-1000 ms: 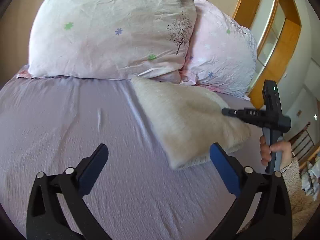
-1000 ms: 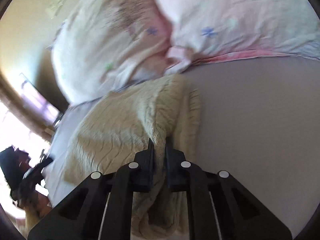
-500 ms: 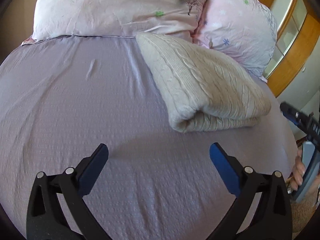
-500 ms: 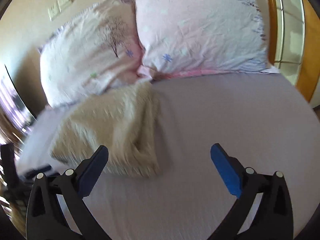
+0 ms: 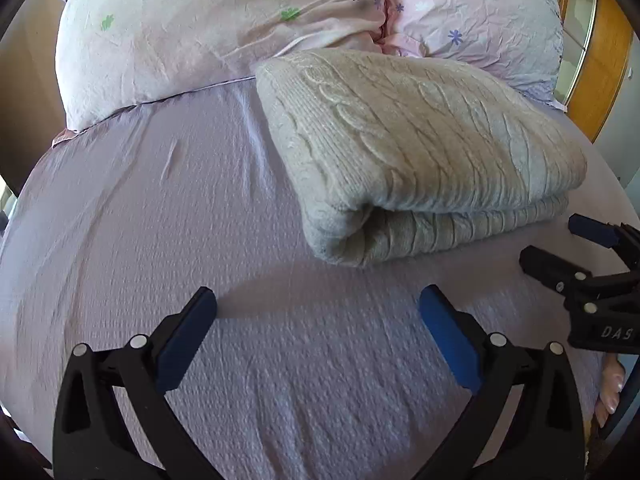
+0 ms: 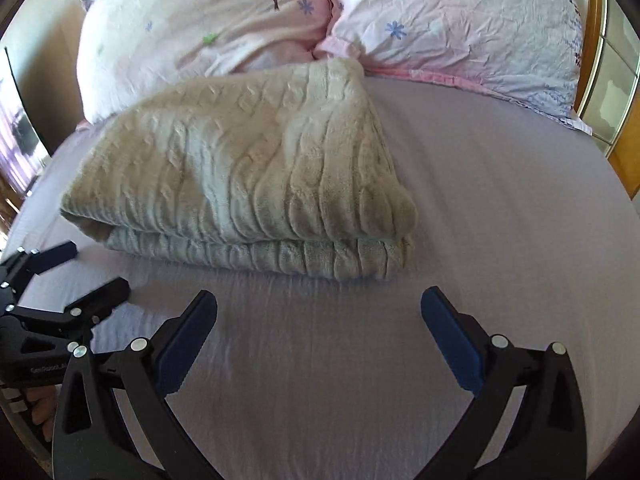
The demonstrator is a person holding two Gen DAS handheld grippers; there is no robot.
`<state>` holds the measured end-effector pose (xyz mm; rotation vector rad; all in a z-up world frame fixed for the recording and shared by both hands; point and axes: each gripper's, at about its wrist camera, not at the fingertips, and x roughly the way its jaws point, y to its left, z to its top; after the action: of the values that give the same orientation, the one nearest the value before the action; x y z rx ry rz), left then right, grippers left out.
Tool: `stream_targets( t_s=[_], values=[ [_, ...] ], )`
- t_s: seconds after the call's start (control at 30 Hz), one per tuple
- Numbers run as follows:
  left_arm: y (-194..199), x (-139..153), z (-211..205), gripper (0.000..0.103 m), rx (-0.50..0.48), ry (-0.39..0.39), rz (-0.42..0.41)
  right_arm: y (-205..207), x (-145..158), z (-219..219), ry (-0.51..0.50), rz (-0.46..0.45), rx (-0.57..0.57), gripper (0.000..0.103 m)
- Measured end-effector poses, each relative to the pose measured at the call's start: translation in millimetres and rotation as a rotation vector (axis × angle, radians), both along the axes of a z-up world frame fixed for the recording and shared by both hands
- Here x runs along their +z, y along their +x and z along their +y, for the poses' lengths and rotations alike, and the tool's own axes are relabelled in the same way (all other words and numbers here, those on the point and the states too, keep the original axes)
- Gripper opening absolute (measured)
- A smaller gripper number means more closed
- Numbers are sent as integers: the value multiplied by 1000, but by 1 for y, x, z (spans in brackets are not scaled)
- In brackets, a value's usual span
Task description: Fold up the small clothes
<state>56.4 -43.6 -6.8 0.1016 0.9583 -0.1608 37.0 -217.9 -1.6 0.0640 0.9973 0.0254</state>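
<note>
A cream cable-knit sweater (image 5: 416, 148) lies folded in a thick rectangle on the lilac bed sheet (image 5: 160, 220), its far edge against the pillows. It also shows in the right wrist view (image 6: 248, 176). My left gripper (image 5: 318, 310) is open and empty, a short way in front of the sweater's folded near edge. My right gripper (image 6: 319, 308) is open and empty, just in front of the sweater's near side. Each gripper shows in the other's view, the right one (image 5: 560, 244) at the right, the left one (image 6: 84, 268) at the left.
Two pink flowered pillows (image 5: 224, 28) (image 5: 480, 16) lean at the head of the bed. A wooden frame with glass (image 5: 600, 60) stands at the far right. The sheet (image 6: 500, 200) stretches right of the sweater.
My right gripper let go of the sweater, opened and pulled back. My left gripper moved nearer the sweater and lower. The sweater now lies still in its fold.
</note>
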Motion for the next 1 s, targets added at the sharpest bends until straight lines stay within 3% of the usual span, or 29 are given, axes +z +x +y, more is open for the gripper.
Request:
stream_targets(
  t_s=[0.13, 1.0],
  values=[
    [0, 0, 2, 101, 2, -2, -10, -4, -3, 5, -43, 4, -24, 102],
    [1, 0, 2, 101, 7, 4, -6, -5, -2, 5, -42, 5, -26, 102]
  ],
)
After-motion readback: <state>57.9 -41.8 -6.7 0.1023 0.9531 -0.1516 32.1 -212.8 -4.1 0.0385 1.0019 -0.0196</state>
